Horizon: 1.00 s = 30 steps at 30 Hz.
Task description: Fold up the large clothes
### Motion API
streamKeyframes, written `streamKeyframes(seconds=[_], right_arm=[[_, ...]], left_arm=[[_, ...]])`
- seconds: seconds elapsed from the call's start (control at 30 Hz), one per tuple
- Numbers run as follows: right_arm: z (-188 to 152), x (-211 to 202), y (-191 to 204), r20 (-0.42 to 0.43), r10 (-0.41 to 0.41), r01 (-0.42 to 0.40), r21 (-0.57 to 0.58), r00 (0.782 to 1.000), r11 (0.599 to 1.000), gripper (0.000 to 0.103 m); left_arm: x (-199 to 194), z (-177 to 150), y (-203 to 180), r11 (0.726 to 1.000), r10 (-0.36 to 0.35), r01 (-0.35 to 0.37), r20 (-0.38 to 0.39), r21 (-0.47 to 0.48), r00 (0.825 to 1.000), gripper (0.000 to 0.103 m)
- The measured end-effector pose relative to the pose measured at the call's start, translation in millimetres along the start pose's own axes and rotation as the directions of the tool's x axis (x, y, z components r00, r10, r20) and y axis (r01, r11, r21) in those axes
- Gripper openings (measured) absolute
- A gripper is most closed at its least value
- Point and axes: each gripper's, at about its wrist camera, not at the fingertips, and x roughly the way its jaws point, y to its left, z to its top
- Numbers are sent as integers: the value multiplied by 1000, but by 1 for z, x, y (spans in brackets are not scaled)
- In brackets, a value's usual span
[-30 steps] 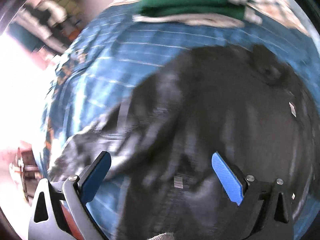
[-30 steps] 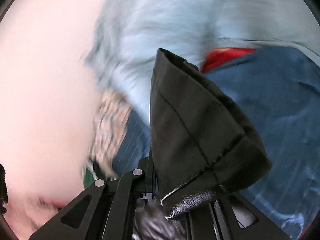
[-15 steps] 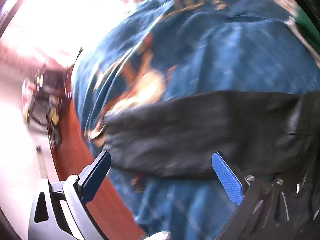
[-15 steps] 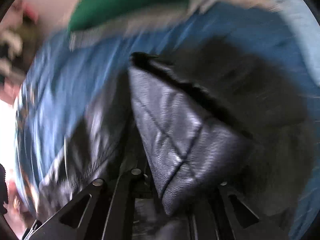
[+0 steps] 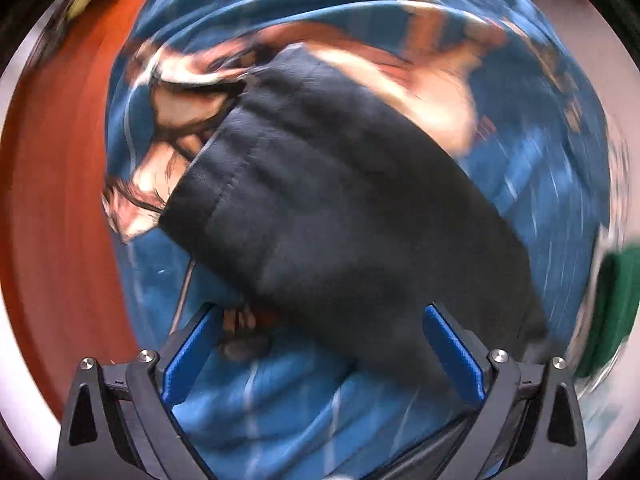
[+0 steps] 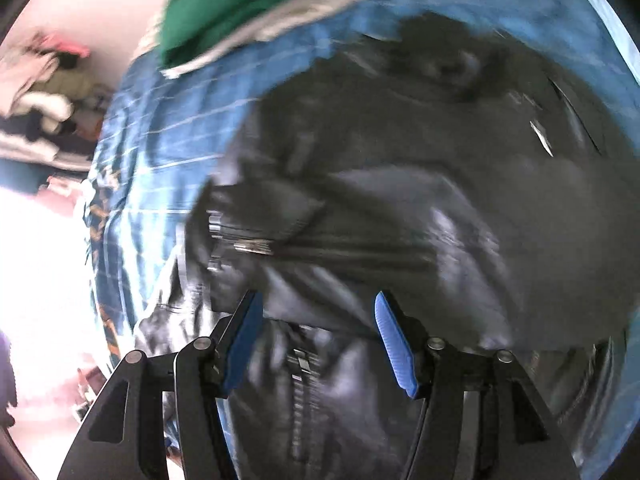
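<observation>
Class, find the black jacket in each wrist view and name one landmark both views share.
Left wrist: one sleeve of the black jacket runs diagonally from the upper left to the lower right.
Right wrist: the black jacket fills the centre and right, its zipper near the bottom.
Shared landmark: the folded green garment, at the right edge and at the top.

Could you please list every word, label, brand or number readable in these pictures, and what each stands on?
None can be read.
Small white tag on the black leather jacket: too blurred to read.
Blue patterned bedspread under the black jacket sleeve: pictures only, no lettering visible.
</observation>
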Motion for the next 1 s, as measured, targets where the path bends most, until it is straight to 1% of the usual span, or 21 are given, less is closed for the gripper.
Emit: streamKeyframes(seconds=[0.07,0.1,0.13,0.17,0.2,0.23,0.3,0.37,0.47,0.53,0.6,0.63,0.67,0.73,0.77,0.8,0.83,0.87,0.9,0.93,1.0], right_arm=[[-2,12,-11,-21,-15,16,69,1000,998,61],[11,10,-12,-26,-21,23,83,999,996,61],[10,14,-12,-25,-27,29,89,999,996,61],[11,19,-9,-21,-40,42,88,999,995,61],[15,16,-8,-15,-52,53,81,999,995,61],[15,16,-5,-8,-67,68,70,998,995,61],[16,18,10,14,-114,113,22,993,993,61],[18,23,27,28,-135,136,-21,990,991,61],[23,41,53,24,-86,87,-37,996,995,60],[26,69,69,-17,-67,66,-49,998,997,56],[28,92,81,-40,-158,155,-78,987,985,56],[30,94,85,-42,-179,176,-82,983,981,56],[32,91,86,-53,-186,181,-79,981,980,56],[32,81,86,-56,-180,175,-85,982,981,56],[32,74,86,-45,-211,206,-99,976,973,56],[30,67,85,-28,-270,265,-114,963,957,58],[29,57,82,-2,-314,311,-120,949,943,63],[28,49,79,23,-351,351,-125,936,928,73],[27,40,75,50,-391,394,-132,919,909,79],[27,34,71,68,-402,407,-134,913,903,85],[28,20,60,96,-417,427,-127,904,895,85]], left_arm=[[5,15,5,996,18,-14,50,-83,999,81],[1,24,1,995,39,-29,96,-98,995,74],[-2,28,-5,994,66,-55,125,-90,990,56],[-9,34,-17,994,103,-95,169,-57,980,27],[-18,39,-30,992,123,-122,224,-20,967,12],[-24,45,-41,991,126,-135,254,17,959,9],[-40,55,-67,985,107,-144,325,92,940,7],[-60,63,-91,979,45,-116,377,167,925,6],[-82,62,-122,959,-39,-88,431,270,902,6],[-93,57,-137,941,-77,-84,449,328,890,6],[-103,47,-151,922,-118,-72,452,381,884,6],[-108,42,-161,910,-135,-73,457,409,879,6],[-117,27,-165,898,-150,-77,466,434,872,6],[-130,14,-185,865,-191,-86,483,495,854,6],[-135,8,-193,847,-211,-91,489,523,847,5],[-140,0,-200,827,-229,-98,492,553,840,5],[-145,-11,-212,796,-254,-112,498,594,829,5],[-150,-21,-222,769,-276,-125,502,626,819,5],[-154,-32,-231,741,-298,-136,504,657,811,5],[-159,-49,-244,699,-324,-160,509,697,797,5],[-164,-75,-263,637,-369,-184,506,749,779,5]])
